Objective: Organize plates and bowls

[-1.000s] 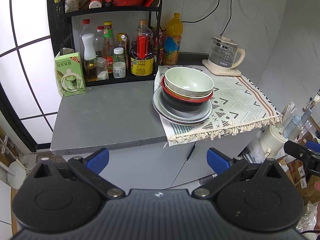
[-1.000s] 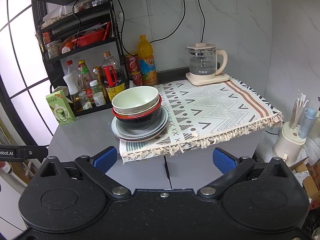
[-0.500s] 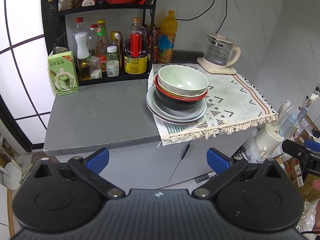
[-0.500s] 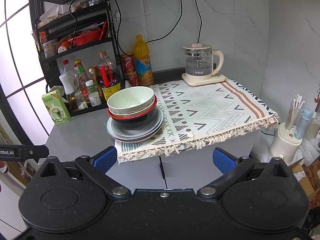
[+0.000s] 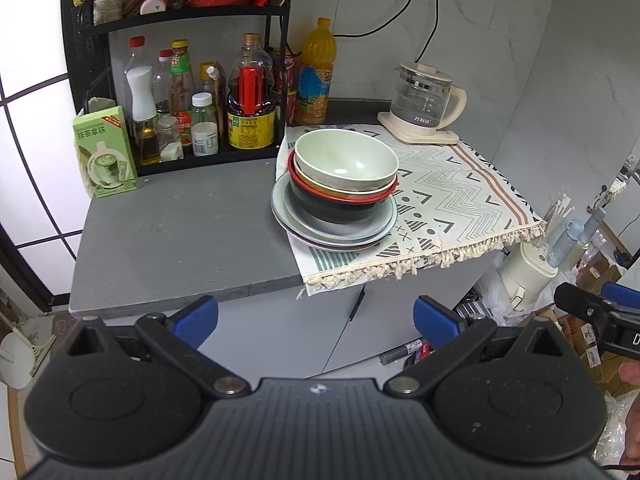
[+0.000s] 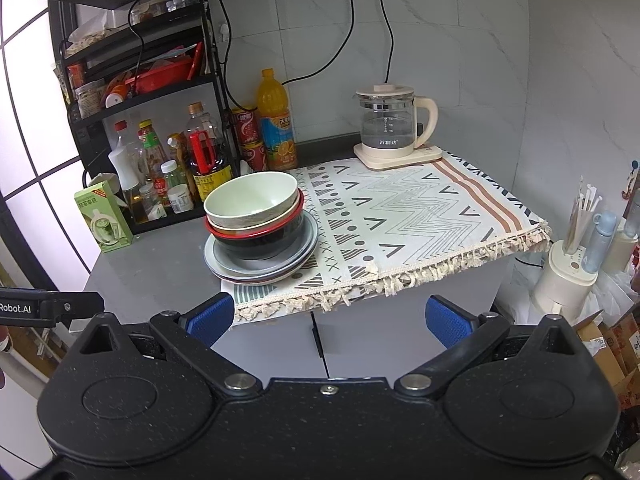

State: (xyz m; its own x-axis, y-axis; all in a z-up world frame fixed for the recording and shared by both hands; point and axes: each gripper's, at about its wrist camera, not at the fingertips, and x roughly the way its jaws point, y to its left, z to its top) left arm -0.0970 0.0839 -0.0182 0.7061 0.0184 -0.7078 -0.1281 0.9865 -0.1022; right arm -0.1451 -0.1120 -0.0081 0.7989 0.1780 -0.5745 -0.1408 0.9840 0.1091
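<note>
Both tools are off the counter [image 5: 180,232], out past its front edge. The left tool [image 5: 316,320] and the right tool [image 6: 328,316] are each spread wide with nothing between the blue pads. The stack of bowls [image 5: 346,164] on plates [image 5: 304,224] sits ahead of both, straddling the left edge of the patterned cloth [image 6: 420,208] where it meets bare grey counter. There's open grey surface ahead-left of the left tool, and open cloth right of the stack up to the kettle [image 6: 390,128]. The bottle rack [image 5: 192,100] crowds in behind.
</note>
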